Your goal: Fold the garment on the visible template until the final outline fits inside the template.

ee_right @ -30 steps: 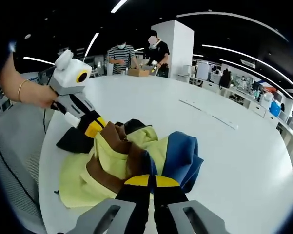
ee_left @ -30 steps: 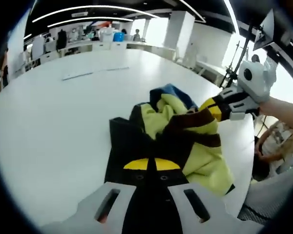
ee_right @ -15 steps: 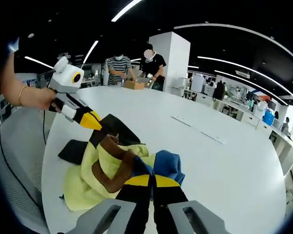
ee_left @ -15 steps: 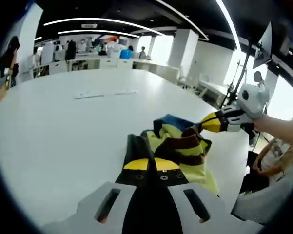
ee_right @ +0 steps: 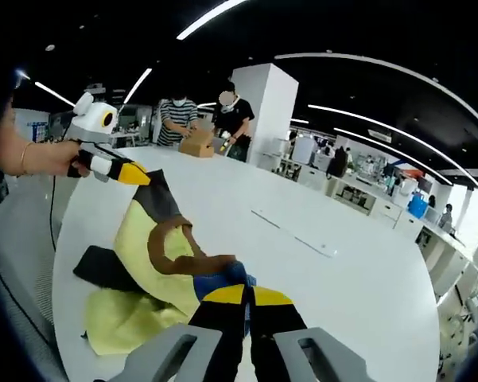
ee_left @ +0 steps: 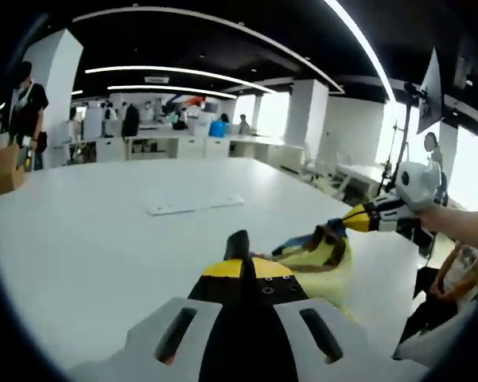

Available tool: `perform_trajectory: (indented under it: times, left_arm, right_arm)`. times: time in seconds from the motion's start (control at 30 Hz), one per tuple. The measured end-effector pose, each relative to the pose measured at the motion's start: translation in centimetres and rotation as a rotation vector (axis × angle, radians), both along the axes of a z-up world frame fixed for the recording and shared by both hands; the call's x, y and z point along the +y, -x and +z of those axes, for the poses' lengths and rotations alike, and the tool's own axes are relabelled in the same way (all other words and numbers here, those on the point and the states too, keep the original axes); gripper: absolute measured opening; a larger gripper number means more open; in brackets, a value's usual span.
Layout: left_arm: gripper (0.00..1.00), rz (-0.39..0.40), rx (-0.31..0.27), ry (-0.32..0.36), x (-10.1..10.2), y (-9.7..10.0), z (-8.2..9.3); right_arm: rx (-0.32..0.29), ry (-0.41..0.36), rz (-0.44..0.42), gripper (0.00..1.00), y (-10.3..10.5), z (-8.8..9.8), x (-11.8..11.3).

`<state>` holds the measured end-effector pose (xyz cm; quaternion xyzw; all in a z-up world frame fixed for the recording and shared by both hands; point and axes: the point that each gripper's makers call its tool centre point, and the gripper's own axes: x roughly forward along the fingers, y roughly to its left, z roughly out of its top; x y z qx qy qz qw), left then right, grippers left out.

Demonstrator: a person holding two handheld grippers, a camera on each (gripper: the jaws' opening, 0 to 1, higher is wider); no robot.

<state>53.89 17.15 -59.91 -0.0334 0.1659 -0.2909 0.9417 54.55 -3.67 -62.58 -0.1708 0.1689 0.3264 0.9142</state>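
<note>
The garment (ee_right: 143, 247) is yellow-green with brown bands, black panels and a blue part. It hangs stretched between both grippers, its lower folds resting on the white table (ee_right: 318, 294). My right gripper (ee_right: 246, 295) is shut on the blue and brown edge of it. My left gripper (ee_right: 137, 178) comes in from the left, shut on a black corner held high. In the left gripper view, my left gripper (ee_left: 246, 267) is shut on black cloth, the garment (ee_left: 322, 259) sags behind it, and my right gripper (ee_left: 347, 224) holds its far end.
A thin flat white strip (ee_left: 195, 206) lies on the table beyond the garment, also seen as a white strip (ee_right: 294, 235). Two people stand at a cardboard box (ee_right: 197, 144) at the far table end. A person (ee_left: 453, 274) sits past the right table edge.
Both grippers have risen and drawn apart, lifting the crumpled garment off the table and stretching it between them. Both views now look more level across the room.
</note>
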Motion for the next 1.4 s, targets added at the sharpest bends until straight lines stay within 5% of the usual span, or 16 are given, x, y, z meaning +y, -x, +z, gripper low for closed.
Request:
perform_trajectory:
  times: [0.37, 0.53, 0.87, 1.2, 1.4]
  left_arm:
    - [0.0, 0.085, -0.099, -0.005, 1.1, -4.3, 3.3]
    - [0.0, 0.128, -0.093, -0.019, 1.7, -6.7, 2.9]
    - [0.0, 0.186, -0.036, -0.018, 2.6, -11.3, 0.0]
    - [0.0, 0.242, 0.015, -0.004, 3.6, -14.9, -3.3]
    - [0.0, 0.244, 0.028, -0.092, 3.3, -16.5, -5.7]
  right_arm:
    - [-0.093, -0.029, -0.02, 0.0, -4.3, 3.0, 1.1]
    - [-0.102, -0.044, -0.066, 0.0, -7.0, 3.1, 1.5]
    - [-0.069, -0.076, -0.156, 0.0, -11.9, 1.0, 1.4]
    - [0.009, -0.116, -0.242, 0.0, -15.5, -3.0, 1.7]
    - [0.062, -0.125, -0.299, 0.0, -17.0, -5.7, 1.7]
